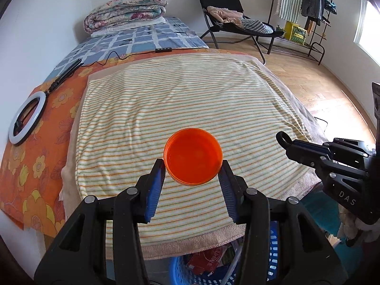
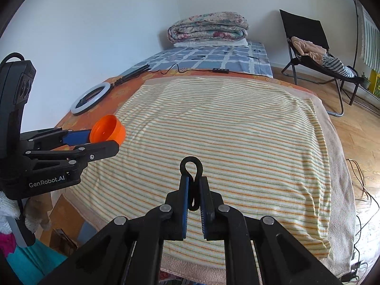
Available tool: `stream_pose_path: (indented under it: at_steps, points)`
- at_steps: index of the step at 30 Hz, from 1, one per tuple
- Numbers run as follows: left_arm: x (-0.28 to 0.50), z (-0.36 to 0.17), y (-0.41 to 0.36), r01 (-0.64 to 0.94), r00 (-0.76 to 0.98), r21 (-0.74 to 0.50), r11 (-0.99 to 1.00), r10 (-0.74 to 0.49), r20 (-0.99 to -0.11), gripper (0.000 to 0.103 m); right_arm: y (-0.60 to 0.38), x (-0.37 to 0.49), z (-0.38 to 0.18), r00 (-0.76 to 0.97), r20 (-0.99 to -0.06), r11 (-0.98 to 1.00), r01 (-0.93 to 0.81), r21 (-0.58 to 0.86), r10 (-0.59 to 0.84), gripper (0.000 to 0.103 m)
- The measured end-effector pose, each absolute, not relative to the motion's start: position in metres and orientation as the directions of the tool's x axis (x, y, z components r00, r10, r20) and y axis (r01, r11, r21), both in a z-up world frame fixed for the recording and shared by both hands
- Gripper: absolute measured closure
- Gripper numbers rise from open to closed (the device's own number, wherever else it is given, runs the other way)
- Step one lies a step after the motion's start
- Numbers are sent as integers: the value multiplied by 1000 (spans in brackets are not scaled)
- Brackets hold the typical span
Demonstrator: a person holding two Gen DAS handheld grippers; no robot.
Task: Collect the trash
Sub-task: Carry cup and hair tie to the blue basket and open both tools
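Note:
An orange round plastic cup (image 1: 193,159) sits between the blue pads of my left gripper (image 1: 192,166), which is shut on its sides, open mouth facing the camera. It hangs above the striped towel (image 1: 190,90) on the bed. In the right wrist view the same cup (image 2: 109,131) shows at the left, in the left gripper (image 2: 104,140). My right gripper (image 2: 193,181) is shut on a small black looped piece (image 2: 191,166) that sticks out past its tips. That gripper (image 1: 291,146) appears at the right of the left wrist view, with the loop (image 1: 283,138) at its end.
A blue laundry basket (image 1: 180,268) with items stands below the bed's near edge. A ring light (image 2: 91,97) with its cable lies on the orange sheet at the left. Folded quilts (image 2: 207,27) sit at the far end. A black chair (image 2: 308,47) with clothes stands on the wooden floor at the right.

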State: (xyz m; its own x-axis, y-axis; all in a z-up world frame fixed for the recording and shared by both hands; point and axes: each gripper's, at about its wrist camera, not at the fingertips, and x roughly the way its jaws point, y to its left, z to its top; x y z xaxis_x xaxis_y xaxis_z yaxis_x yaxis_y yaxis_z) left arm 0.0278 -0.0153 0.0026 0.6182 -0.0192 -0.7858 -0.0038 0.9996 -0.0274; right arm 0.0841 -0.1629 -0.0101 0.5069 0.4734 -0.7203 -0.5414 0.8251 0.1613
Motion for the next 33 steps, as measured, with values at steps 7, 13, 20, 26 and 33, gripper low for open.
stream_pose_path:
  at_steps: [7, 13, 20, 26, 33]
  points:
    - [-19, -12, -31, 35, 582, -31, 999, -45, -812, 56, -181, 39, -9, 500, -722, 820, -550, 160, 477, 96]
    - [-42, -26, -38, 50, 559, -43, 998, -64, -826, 56, -189, 6, -20, 479, -741, 812, -563, 152, 471, 96]
    - [-59, -51, -41, 68, 516, -39, 997, -68, -854, 56, -191, -22, -32, 450, -764, 800, -583, 142, 463, 96]
    - [-70, -71, -43, 78, 474, -40, 996, -72, -877, 56, -190, -41, -44, 419, -783, 788, -599, 141, 459, 96]
    - [-81, -94, -49, 100, 424, -32, 994, -72, -903, 56, -189, -48, -69, 369, -813, 784, -599, 162, 450, 96]
